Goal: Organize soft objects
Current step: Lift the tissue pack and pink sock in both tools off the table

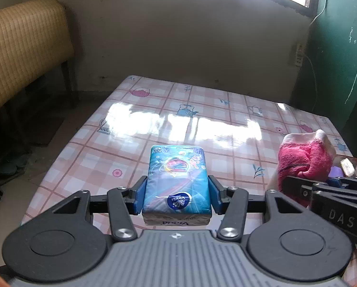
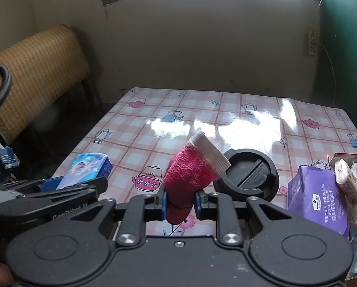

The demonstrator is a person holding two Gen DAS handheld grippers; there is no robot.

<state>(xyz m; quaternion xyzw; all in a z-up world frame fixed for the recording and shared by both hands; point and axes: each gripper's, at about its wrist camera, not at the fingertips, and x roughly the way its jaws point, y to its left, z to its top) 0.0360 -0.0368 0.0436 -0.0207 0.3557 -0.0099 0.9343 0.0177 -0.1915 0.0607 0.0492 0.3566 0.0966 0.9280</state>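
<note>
Checked tablecloth point(image 1: 87, 143) under window. L gripper point(image 1: 177, 192) pinching blue tissue pack point(image 1: 177, 181); R gripper point(image 2: 179, 202) pinching pink sock point(image 2: 188, 172), both off table.

We see the left gripper point(image 1: 177, 192) angled downward above the table's near edge, its 2 blue pads clamped on the flanks of a blue tissue pack point(image 1: 177, 179). The right gripper point(image 2: 179, 203), beside it and angled likewise, pinches a pink sock point(image 2: 190, 174) between nearly closed pads.
</note>
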